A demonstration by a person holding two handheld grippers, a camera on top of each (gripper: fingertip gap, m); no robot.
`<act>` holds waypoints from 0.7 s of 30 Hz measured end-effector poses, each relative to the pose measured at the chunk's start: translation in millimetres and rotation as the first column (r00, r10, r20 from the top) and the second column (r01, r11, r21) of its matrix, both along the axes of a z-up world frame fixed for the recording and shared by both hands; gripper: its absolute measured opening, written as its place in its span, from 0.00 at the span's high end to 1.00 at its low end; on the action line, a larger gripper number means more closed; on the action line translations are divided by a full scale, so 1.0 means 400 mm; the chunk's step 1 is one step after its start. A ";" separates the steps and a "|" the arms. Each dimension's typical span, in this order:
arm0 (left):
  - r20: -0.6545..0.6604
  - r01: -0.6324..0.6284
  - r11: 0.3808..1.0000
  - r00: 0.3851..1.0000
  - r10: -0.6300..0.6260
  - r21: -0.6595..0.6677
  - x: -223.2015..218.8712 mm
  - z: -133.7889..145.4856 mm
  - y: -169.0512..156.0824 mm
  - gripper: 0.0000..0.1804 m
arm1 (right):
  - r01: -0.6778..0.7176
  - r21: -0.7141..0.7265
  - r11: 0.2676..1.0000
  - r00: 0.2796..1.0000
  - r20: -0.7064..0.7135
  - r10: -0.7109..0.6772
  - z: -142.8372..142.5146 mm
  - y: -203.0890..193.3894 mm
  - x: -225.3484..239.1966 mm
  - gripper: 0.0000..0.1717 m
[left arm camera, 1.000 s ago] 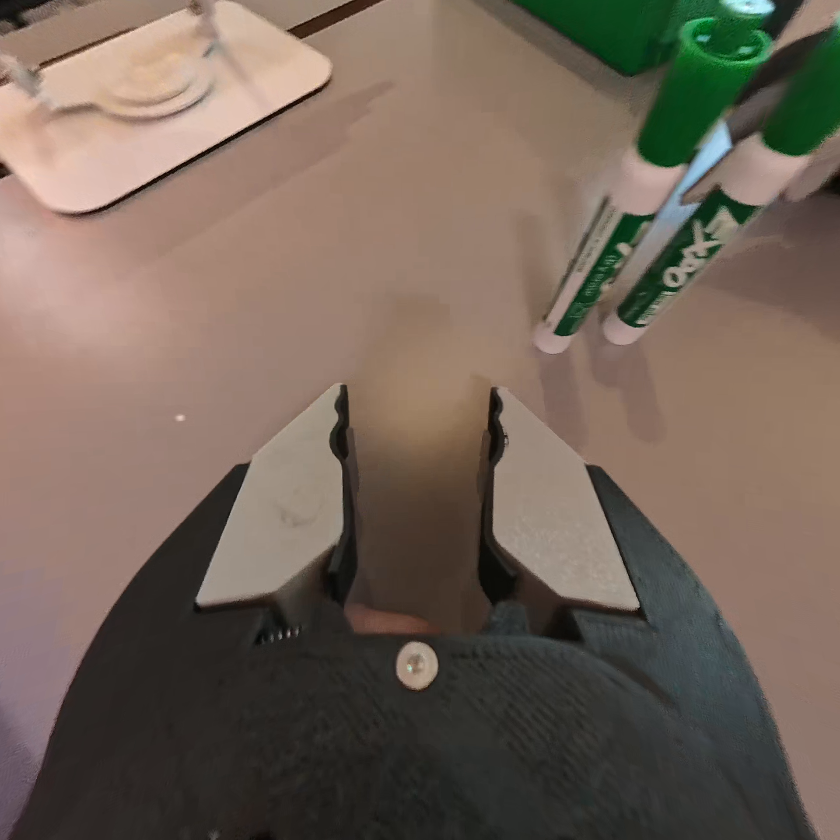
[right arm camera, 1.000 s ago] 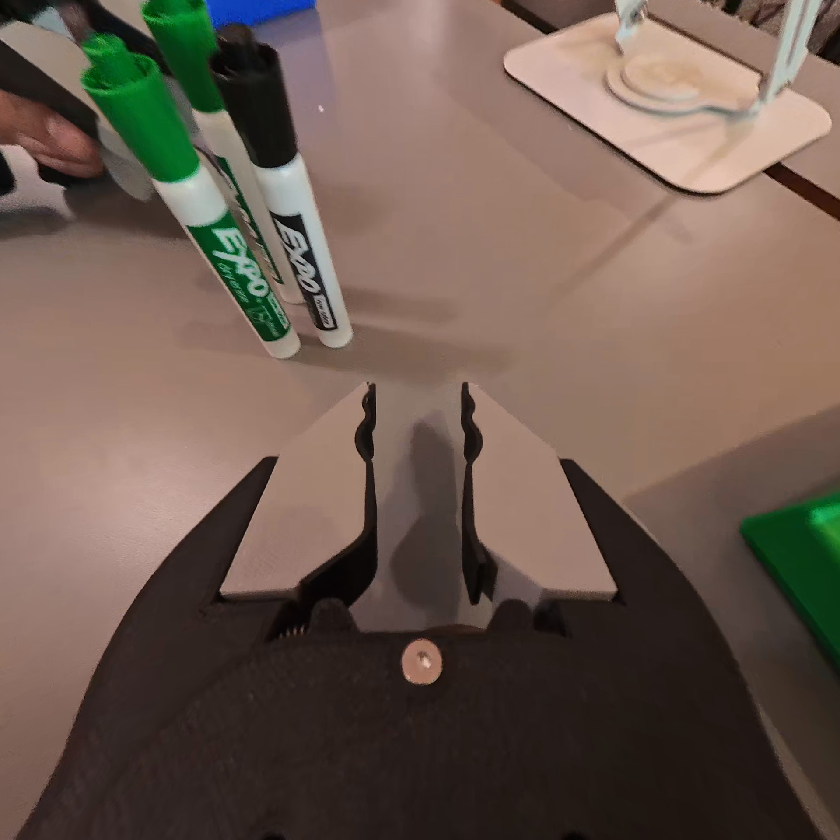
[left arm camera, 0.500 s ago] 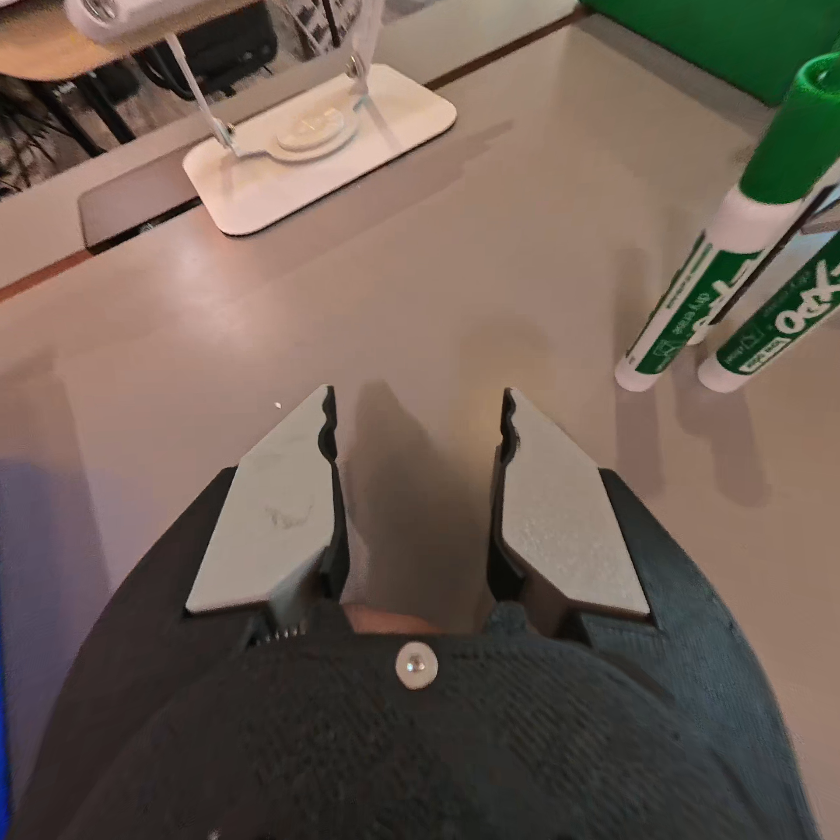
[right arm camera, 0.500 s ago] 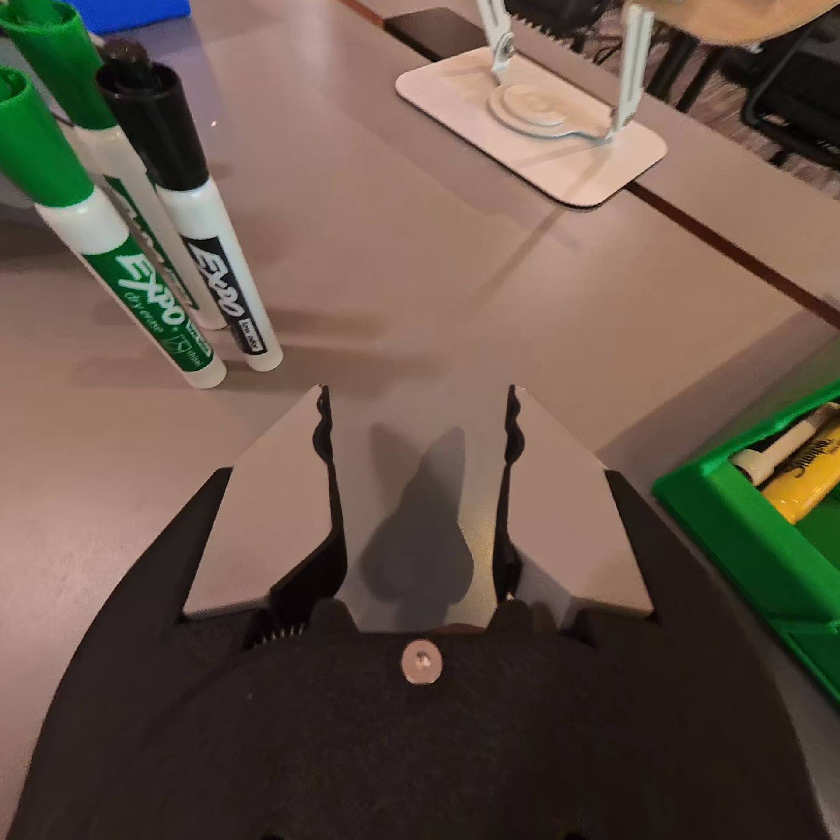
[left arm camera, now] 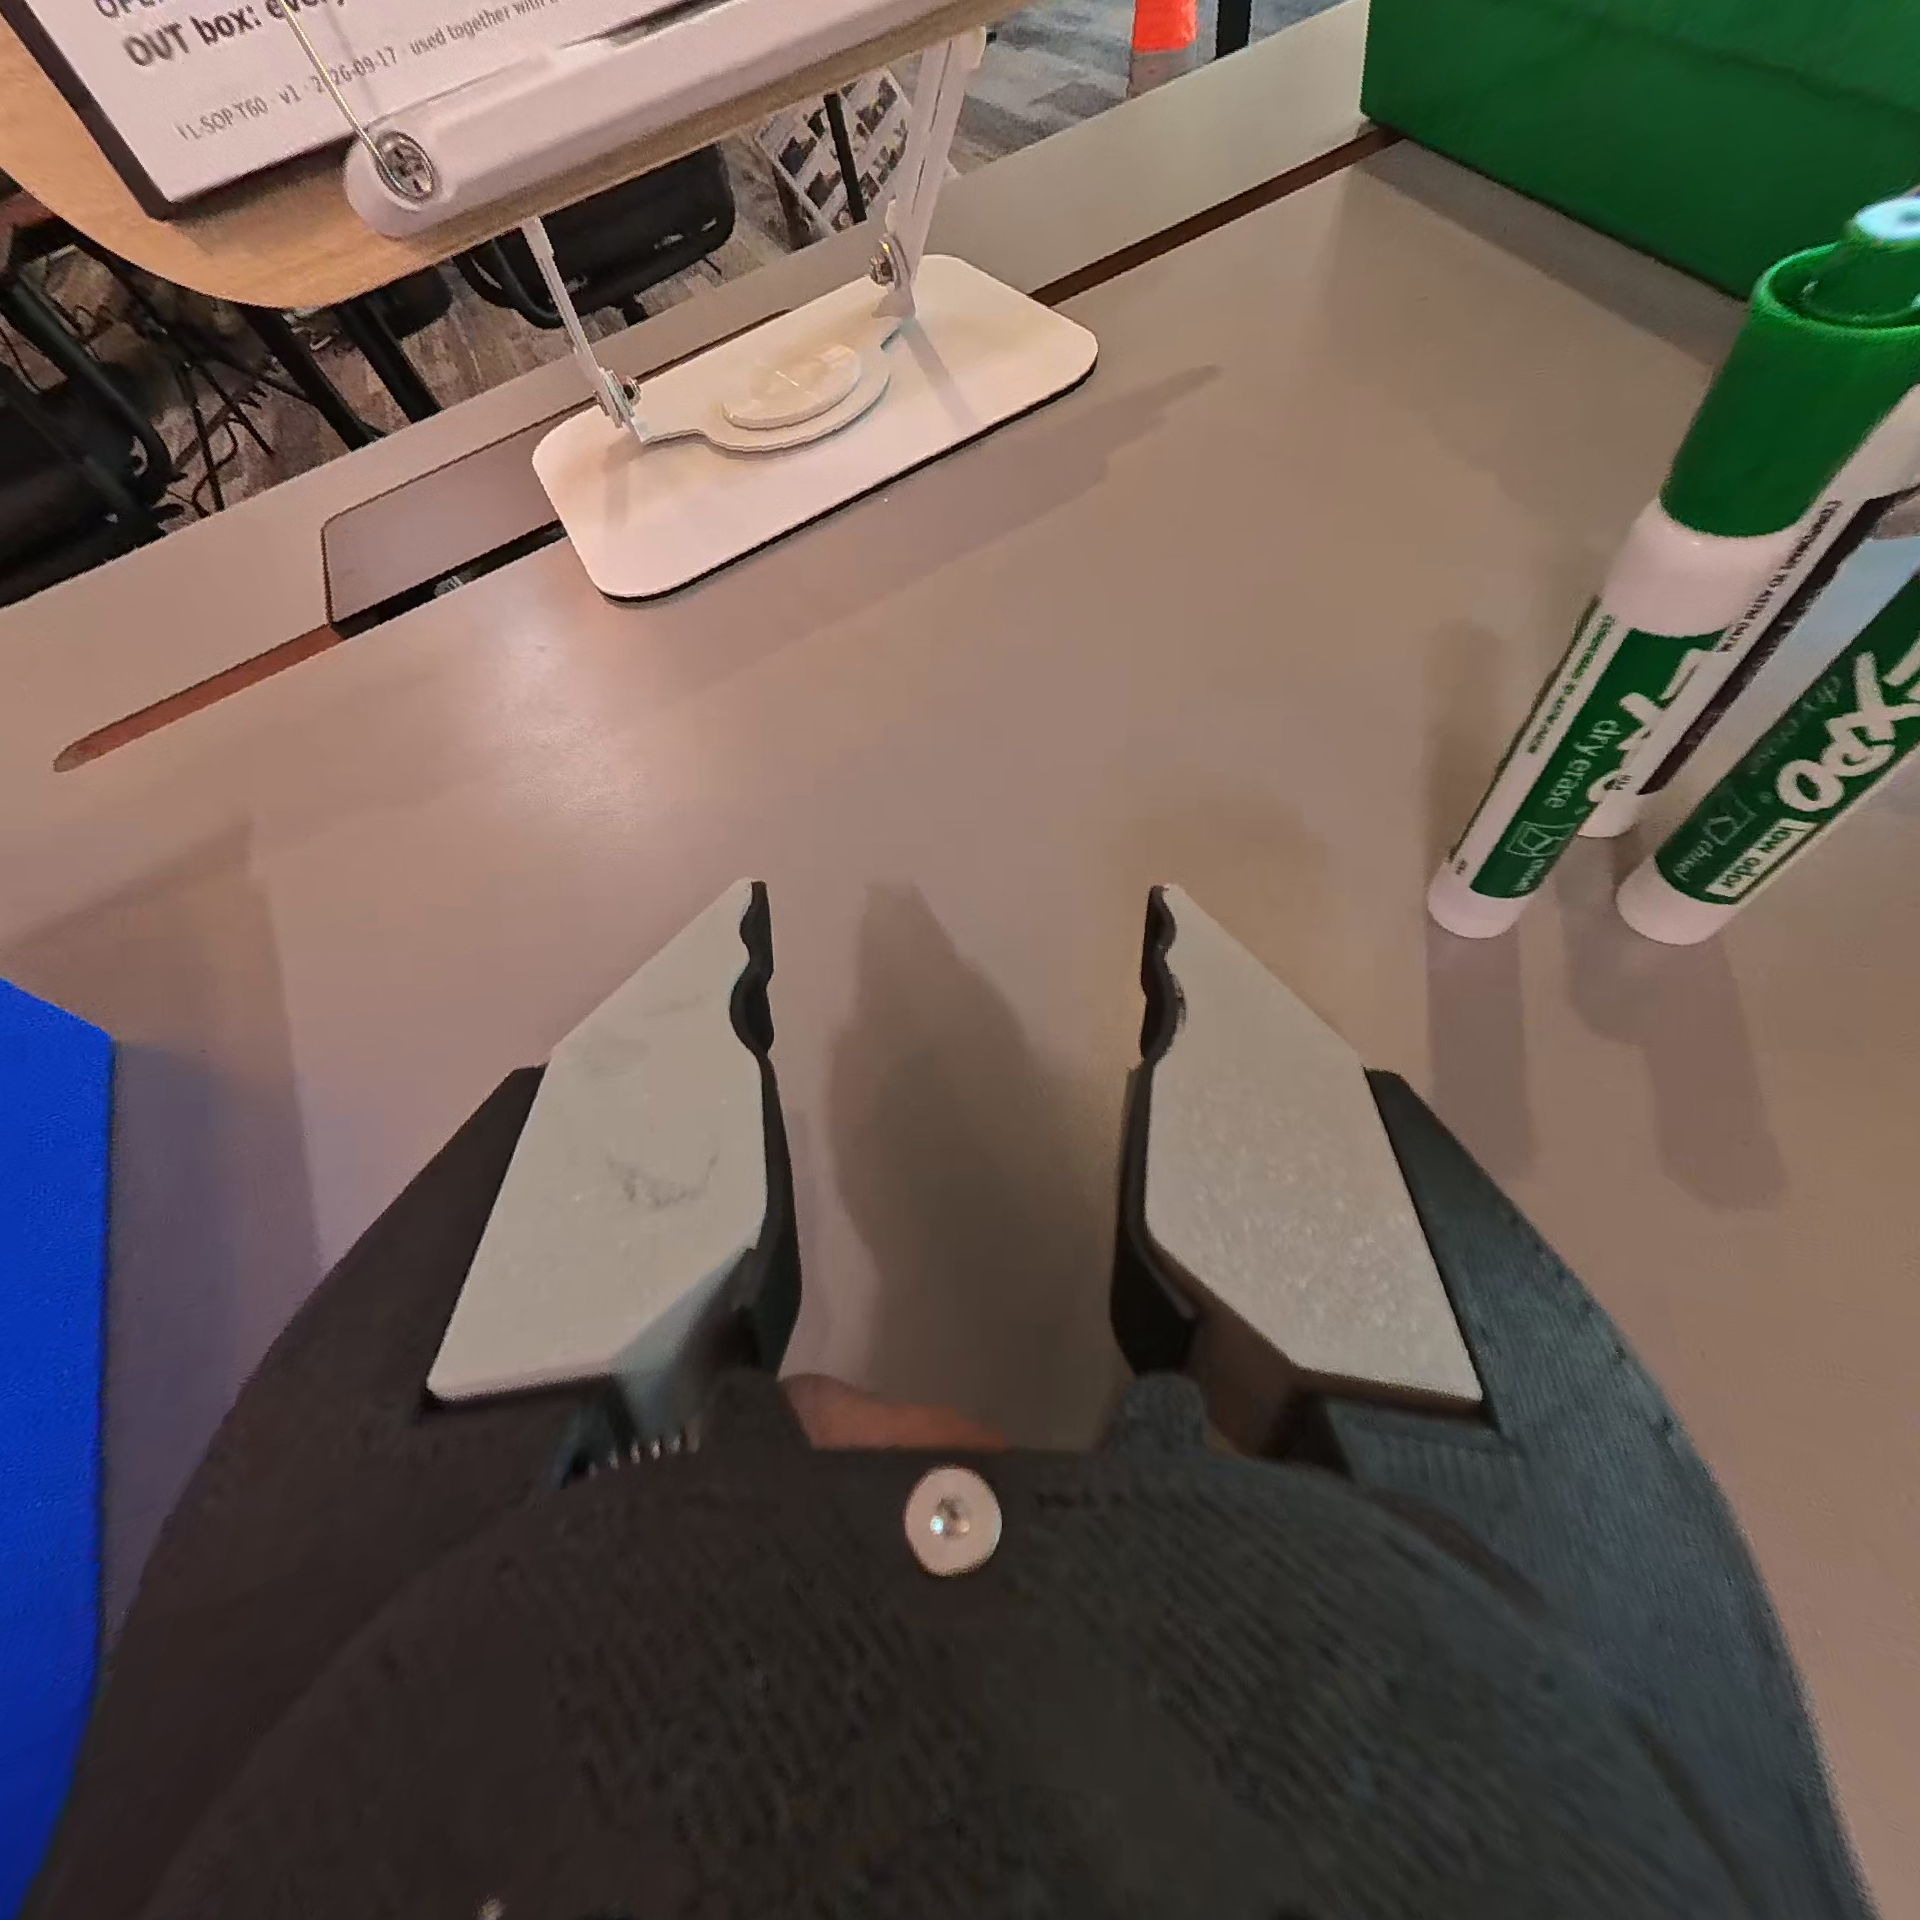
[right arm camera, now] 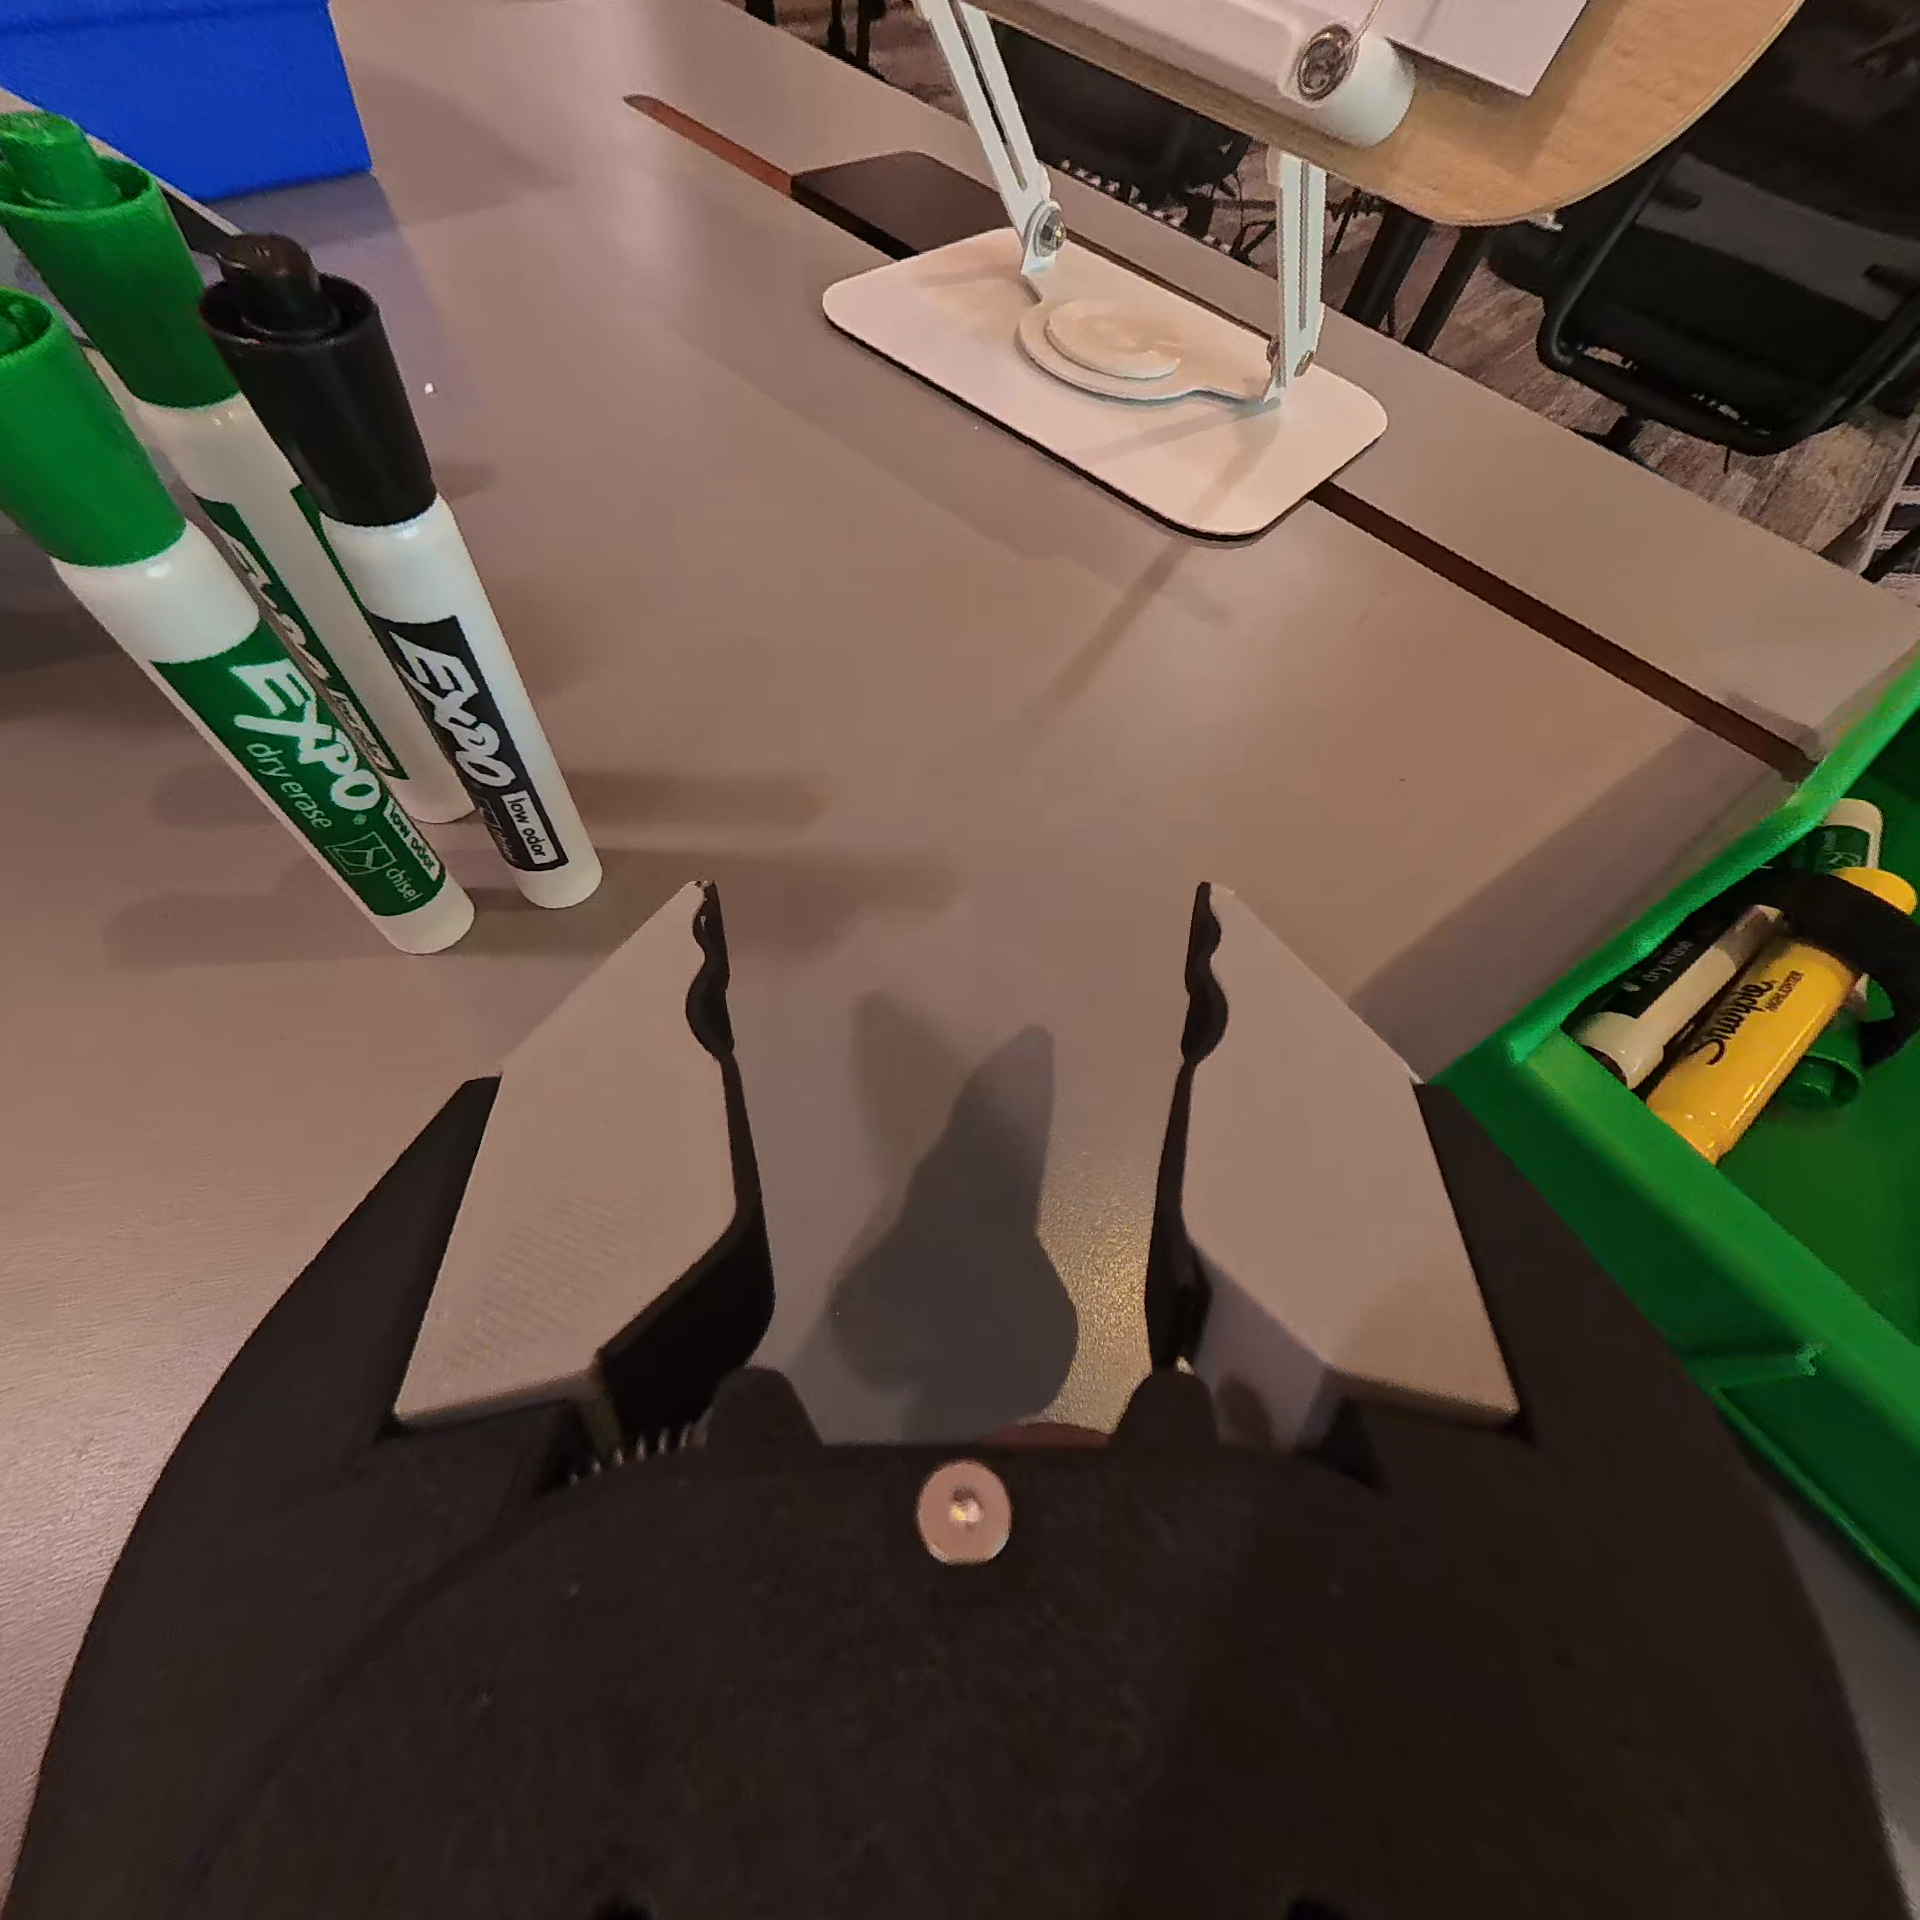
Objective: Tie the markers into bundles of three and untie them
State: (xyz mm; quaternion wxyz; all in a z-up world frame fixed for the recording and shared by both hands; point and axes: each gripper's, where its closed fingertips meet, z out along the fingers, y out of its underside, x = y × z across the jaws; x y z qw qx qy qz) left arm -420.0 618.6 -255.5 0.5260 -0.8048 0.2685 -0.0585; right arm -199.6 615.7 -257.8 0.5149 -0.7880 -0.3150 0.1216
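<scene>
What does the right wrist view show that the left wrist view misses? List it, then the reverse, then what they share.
Only the right wrist view: the black-capped marker standing with the green ones, and the green bin's inside, with a yellow marker. Only the left wrist view: a printed sheet on the stand's board. Both: green markers standing on the grey table, the white stand base, a blue object, and each view's own gripper open and empty: left, right.
</scene>
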 end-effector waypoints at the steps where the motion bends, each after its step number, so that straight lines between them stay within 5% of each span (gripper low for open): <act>1: 0.019 0.004 1.000 1.000 -0.004 0.000 -0.001 0.009 -0.005 0.61 | 0.003 0.001 1.000 1.000 0.002 -0.003 -0.001 0.001 0.002 0.50; 8: 0.156 0.133 0.984 0.976 -0.151 0.118 -0.072 0.226 -0.138 0.61 | 0.012 -0.004 1.000 0.999 -0.048 -0.012 0.008 0.001 0.010 0.51; 14: 0.120 -0.030 0.985 0.993 0.009 0.171 -0.414 0.408 -0.126 0.63 | -0.023 -0.011 1.000 0.999 -0.044 0.022 0.006 -0.011 -0.016 0.51; 17: 0.056 -0.156 0.988 0.986 0.157 -0.010 -0.597 0.319 -0.050 0.66 | -0.032 -0.010 0.999 0.999 -0.020 0.032 0.000 -0.014 -0.026 0.52; 21: -0.177 -0.304 0.916 0.948 0.264 -0.261 -0.759 0.068 0.036 0.65 | -0.027 -0.010 1.000 1.000 -0.016 0.027 -0.001 -0.013 -0.026 0.52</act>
